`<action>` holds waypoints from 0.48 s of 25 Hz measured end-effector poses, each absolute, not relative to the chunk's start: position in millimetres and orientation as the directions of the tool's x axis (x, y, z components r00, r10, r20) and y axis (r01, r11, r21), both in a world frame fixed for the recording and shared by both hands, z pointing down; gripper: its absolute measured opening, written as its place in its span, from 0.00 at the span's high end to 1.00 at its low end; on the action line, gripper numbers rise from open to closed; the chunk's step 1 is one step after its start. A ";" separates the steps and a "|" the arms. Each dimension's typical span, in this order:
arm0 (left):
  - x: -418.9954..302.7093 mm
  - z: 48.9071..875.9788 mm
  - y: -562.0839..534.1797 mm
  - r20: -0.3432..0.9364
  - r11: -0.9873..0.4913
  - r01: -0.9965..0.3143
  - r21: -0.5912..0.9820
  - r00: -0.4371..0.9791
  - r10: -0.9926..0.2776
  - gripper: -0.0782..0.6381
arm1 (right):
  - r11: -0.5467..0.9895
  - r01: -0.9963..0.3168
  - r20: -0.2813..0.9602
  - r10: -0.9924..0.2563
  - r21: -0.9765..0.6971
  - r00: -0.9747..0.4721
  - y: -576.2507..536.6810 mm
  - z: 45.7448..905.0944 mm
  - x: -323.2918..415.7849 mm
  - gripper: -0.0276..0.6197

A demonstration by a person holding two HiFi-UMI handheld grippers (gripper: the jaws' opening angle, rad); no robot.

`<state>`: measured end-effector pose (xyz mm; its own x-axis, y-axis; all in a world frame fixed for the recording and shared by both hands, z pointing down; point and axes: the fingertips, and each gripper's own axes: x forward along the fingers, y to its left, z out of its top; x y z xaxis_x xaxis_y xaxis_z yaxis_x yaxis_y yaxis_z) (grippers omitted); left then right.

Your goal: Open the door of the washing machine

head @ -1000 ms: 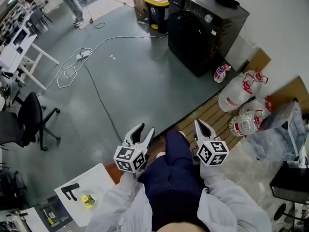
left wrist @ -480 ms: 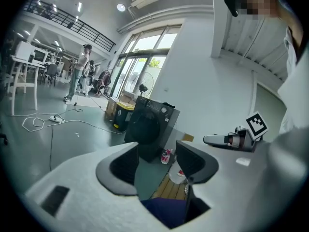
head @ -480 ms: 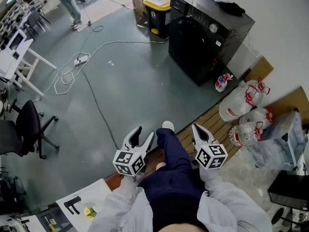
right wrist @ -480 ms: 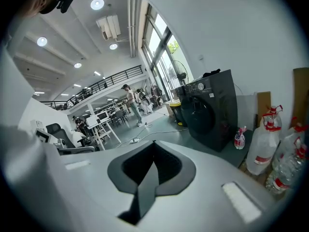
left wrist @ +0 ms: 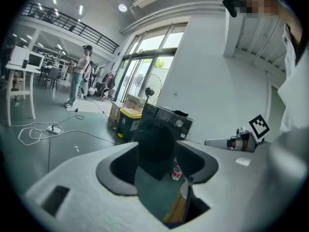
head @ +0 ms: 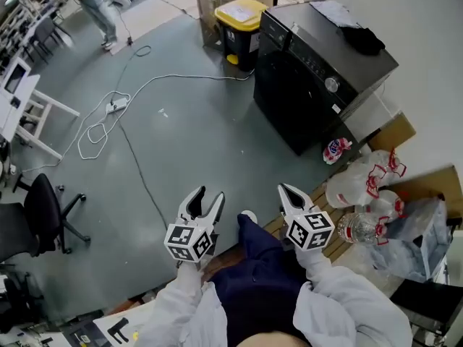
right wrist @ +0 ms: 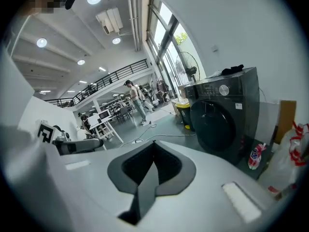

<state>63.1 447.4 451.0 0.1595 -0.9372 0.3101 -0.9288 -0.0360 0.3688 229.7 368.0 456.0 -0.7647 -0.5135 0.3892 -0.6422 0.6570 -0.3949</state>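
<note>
The black washing machine point(head: 311, 71) stands at the upper right against the wall, its round door point(head: 278, 96) closed, a dark cloth on its top. Both grippers are held low in front of me, well short of it. My left gripper point(head: 205, 196) is open with nothing between its jaws, which are closing slightly; through them the left gripper view frames the machine point(left wrist: 166, 122) and its door point(left wrist: 155, 144). My right gripper point(head: 286, 191) has its fingertips touching and is empty. The right gripper view shows the machine point(right wrist: 227, 115) at right, beyond the gripper point(right wrist: 154, 143).
A yellow-lidded bin point(head: 242, 20) stands left of the machine. A white cable point(head: 116, 107) trails across the grey floor. Clear plastic bags point(head: 362, 186) and a small red-and-white pack point(head: 334, 150) lie at right by a wooden pallet point(head: 318, 197). An office chair point(head: 43, 215) is at left.
I have walked toward the washing machine, which now looks larger and nearer. Both grippers moved forward with me. The left jaws spread wider than a second ago.
</note>
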 end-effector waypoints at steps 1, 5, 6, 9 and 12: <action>56.3 442.3 427.2 0.309 -0.031 -0.931 0.365 0.153 -0.939 0.57 | 0.661 -0.637 0.387 -0.509 -0.396 -0.769 347.5 448.0 222.6 0.95; 38.5 410.4 360.0 0.287 -0.025 -0.934 0.356 0.135 -0.948 0.57 | 0.668 -0.627 0.374 -0.506 -0.400 -0.777 275.5 422.7 202.9 0.95; 35.5 404.0 349.1 0.280 -0.025 -0.935 0.353 0.131 -0.951 0.57 | 0.669 -0.626 0.371 -0.506 -0.402 -0.779 262.2 418.9 198.7 0.95; 29.5 396.3 332.3 0.283 -0.013 -0.937 0.350 0.118 -0.952 0.57 | 0.674 -0.620 0.360 -0.506 -0.403 -0.784 235.8 410.1 188.8 0.95; 26.3 403.0 331.4 0.313 0.010 -0.936 0.351 0.107 -0.944 0.57 | 0.680 -0.604 0.351 -0.493 -0.416 -0.796 226.1 407.1 182.6 0.95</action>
<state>26.3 331.4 403.0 0.1075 -0.9436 0.3130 -0.9362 0.0100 0.3514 182.6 226.1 407.1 -0.7963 -0.4929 0.3506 -0.6039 0.6797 -0.4162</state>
